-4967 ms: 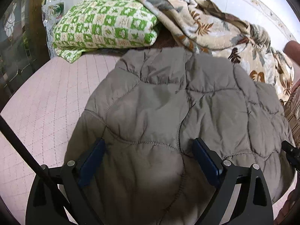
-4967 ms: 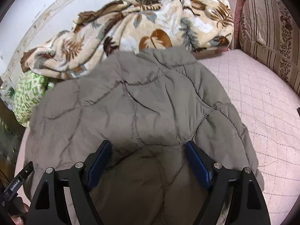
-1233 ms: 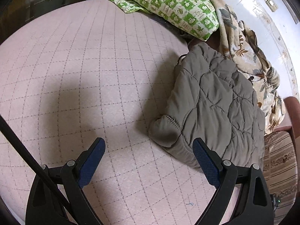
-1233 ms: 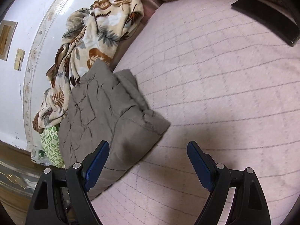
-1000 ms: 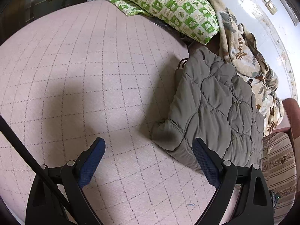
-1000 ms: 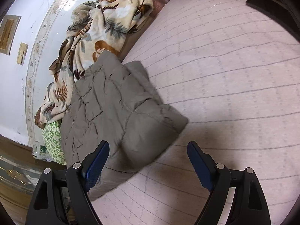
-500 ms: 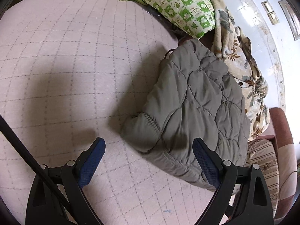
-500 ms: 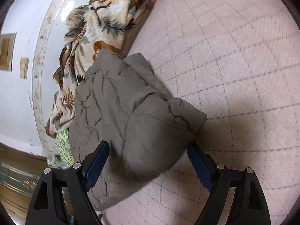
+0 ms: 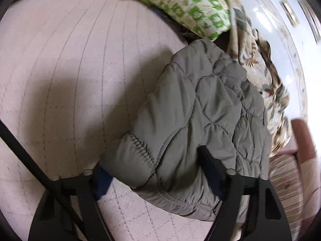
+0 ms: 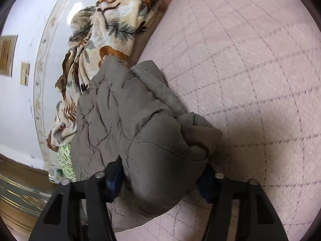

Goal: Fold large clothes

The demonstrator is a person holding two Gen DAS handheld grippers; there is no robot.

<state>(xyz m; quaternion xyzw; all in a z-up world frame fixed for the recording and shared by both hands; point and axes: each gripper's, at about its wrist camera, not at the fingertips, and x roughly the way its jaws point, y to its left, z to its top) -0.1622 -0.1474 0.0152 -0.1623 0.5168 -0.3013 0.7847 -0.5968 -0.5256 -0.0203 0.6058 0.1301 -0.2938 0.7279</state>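
A grey-green quilted jacket point(image 9: 200, 110), folded into a thick bundle, lies on the pink quilted bed cover point(image 9: 60, 60). My left gripper point(image 9: 155, 175) has the bundle's near left corner, with its gathered cuff, between its blue pads. Its jaws are closing and both pads touch the puffy fabric. From the other side, the right wrist view shows the same jacket point(image 10: 130, 124). My right gripper point(image 10: 160, 180) straddles the near right corner. Its jaws are closing too, and the fabric fills the gap between the pads.
A green-and-white patterned pillow point(image 9: 180, 6) and a leaf-print blanket point(image 9: 266, 76) lie behind the jacket against the white wall point(image 10: 16, 100). A striped cushion point(image 9: 284, 176) sits at the right. Bare bed cover point(image 10: 250, 70) stretches out on both sides.
Both grippers have moved forward and down onto the jacket's near corners. Their jaws have narrowed from wide open, so the fabric now sits between the pads.
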